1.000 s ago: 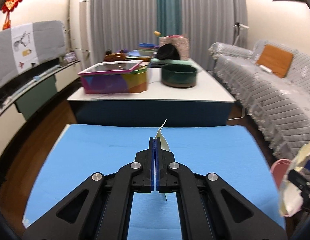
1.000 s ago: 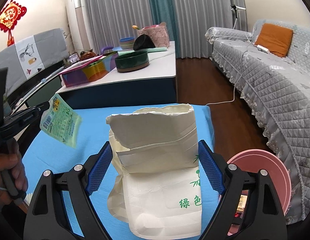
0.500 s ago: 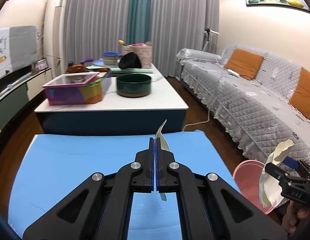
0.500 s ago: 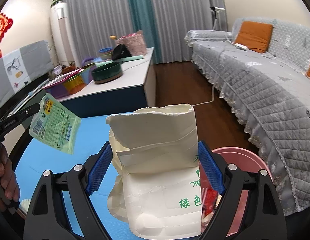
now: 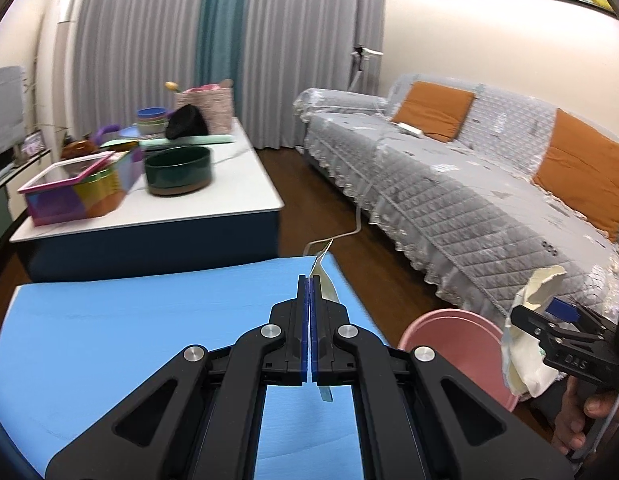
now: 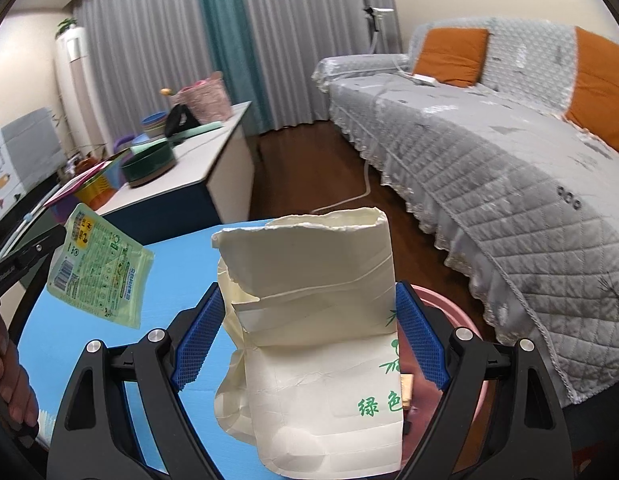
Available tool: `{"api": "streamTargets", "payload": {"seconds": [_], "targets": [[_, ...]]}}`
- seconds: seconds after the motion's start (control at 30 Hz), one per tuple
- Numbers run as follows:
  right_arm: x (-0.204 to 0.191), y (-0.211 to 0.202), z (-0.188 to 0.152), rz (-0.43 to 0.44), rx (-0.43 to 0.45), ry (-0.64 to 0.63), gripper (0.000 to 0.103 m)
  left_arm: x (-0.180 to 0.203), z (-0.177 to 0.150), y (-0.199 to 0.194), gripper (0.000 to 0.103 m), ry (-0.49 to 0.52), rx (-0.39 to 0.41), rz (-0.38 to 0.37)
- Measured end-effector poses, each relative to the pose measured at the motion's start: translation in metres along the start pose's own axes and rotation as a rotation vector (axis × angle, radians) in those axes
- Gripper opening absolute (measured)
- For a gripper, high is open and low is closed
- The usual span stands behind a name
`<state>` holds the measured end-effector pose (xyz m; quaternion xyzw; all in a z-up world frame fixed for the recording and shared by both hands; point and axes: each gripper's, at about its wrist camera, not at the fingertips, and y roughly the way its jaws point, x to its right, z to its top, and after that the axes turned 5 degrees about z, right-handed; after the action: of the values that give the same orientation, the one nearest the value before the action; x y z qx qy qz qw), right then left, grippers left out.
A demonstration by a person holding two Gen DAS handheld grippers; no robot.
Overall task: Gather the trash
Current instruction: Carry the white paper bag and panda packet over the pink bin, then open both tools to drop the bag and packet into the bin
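My left gripper [image 5: 309,284] is shut on a flat green printed wrapper [image 5: 324,280], seen edge-on here and face-on in the right wrist view [image 6: 99,268], held above the blue table [image 5: 129,320]. My right gripper [image 6: 307,312] is shut on a crumpled cream paper bag [image 6: 313,320] with green characters. It shows at the far right of the left wrist view [image 5: 525,344]. The bag hangs over a pink bin [image 5: 449,332] beside the table's right edge; the bin rim [image 6: 465,320] shows behind the bag.
A white-topped low table [image 5: 213,200] stands beyond, with a dark green bowl [image 5: 177,170], a colourful box [image 5: 77,192] and other items. A grey sofa [image 5: 469,200] with orange cushions runs along the right. A white cable [image 5: 349,232] lies on the wood floor.
Both grippers have swung to the right with their loads. The paper bag now hangs over the pink bin, and the wrapper has moved toward the table's right edge.
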<state>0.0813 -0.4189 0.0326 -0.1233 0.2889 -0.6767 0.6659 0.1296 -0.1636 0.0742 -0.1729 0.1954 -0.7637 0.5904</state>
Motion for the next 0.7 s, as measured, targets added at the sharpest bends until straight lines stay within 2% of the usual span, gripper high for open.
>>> {"api": "streamTargets", "payload": {"seconds": [0.43, 0.7], "targets": [[0.050, 0.004, -0.006, -0.092, -0.017, 0.058, 0.083, 0.079, -0.014, 0.024, 0.000, 0.084, -0.049, -0.185], [0.065, 0.010, -0.010, -0.112, -0.033, 0.074, 0.084, 0.111, -0.020, 0.040, 0.000, 0.107, -0.077, -0.245]]}}
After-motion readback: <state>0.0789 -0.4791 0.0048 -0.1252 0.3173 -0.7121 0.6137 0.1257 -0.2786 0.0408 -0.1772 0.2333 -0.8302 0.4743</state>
